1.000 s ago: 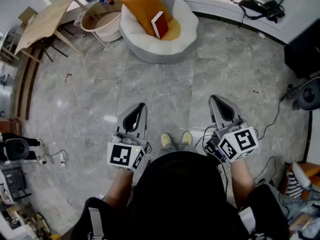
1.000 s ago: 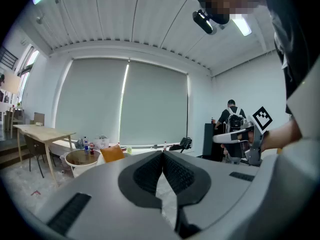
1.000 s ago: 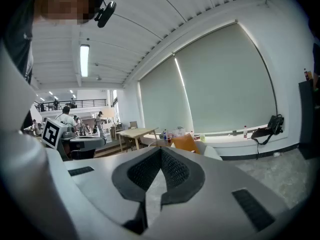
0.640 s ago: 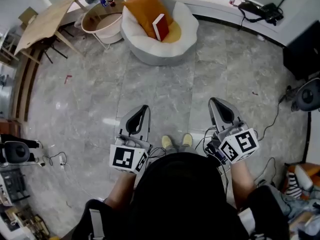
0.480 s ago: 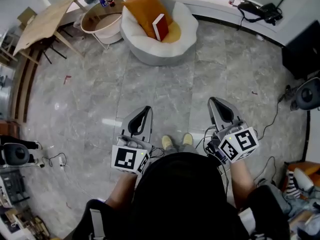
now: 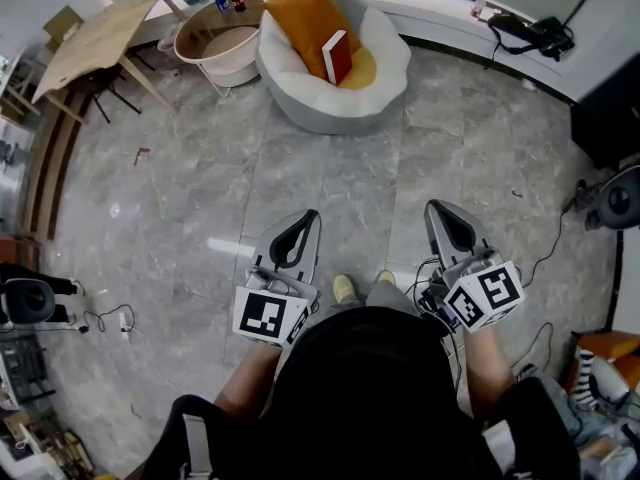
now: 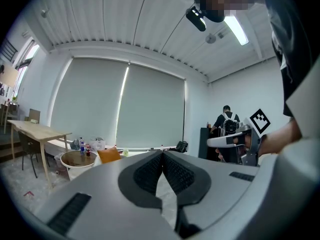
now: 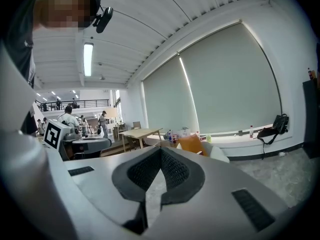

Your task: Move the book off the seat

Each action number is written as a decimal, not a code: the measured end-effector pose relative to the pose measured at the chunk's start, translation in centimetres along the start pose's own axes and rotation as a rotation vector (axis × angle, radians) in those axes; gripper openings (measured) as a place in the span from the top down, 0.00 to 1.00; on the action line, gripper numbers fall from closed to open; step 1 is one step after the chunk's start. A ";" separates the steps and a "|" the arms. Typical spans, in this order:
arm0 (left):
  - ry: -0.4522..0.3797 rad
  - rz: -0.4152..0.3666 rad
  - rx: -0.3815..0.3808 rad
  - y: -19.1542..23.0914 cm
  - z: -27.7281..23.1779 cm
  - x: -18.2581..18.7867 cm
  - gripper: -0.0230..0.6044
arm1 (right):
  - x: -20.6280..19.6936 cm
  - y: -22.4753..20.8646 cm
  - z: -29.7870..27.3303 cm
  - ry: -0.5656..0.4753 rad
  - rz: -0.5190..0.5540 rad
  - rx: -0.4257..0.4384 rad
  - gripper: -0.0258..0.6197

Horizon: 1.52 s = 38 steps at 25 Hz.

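A red book (image 6: 338, 56) leans on an orange cushion (image 6: 310, 13) in a white round seat (image 6: 385, 88) at the far end of the floor. My left gripper (image 6: 311, 214) is shut and holds nothing; it sits low in the head view, well short of the seat. Beside it my right gripper (image 6: 438, 209) is shut and empty too. The left gripper view shows closed tips (image 7: 162, 153) with the cushion (image 7: 108, 155) far behind. Closed tips (image 8: 160, 148) also fill the right gripper view, with the cushion (image 8: 191, 143) and seat (image 8: 219, 153) beyond.
A round side table (image 6: 218, 30) with bottles stands left of the seat, next to a wooden table (image 6: 100, 38). Cables (image 6: 545, 238) and equipment lie on the right floor. Marble floor (image 6: 320, 178) stretches between me and the seat. People (image 7: 226, 125) stand in the distance.
The person has stepped forward a little: the seat sits slightly lower and to the right in the head view. Both grippers stay shut.
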<state>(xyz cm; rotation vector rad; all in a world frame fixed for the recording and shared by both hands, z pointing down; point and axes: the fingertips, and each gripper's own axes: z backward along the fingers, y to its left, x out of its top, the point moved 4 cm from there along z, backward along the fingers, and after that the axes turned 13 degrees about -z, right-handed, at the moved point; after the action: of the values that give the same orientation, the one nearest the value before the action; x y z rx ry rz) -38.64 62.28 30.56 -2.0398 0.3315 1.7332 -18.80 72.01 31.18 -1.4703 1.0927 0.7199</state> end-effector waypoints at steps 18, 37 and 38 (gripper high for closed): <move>-0.017 0.006 0.001 1.4 1.1 0.2 0.94 | 0.2 1.5 -1.5 0.014 0.031 0.018 0.95; -0.029 -0.012 0.050 3.6 -1.0 0.4 0.94 | 0.7 -0.4 -5.4 0.015 0.032 0.061 0.95; -0.028 -0.011 0.052 3.9 -1.2 0.4 0.94 | 0.9 -0.5 -5.7 0.013 0.035 0.063 0.95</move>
<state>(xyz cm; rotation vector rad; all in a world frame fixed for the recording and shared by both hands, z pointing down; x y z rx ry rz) -39.28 58.37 29.68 -1.9751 0.3525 1.7277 -18.80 66.29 31.75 -1.4071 1.1432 0.6951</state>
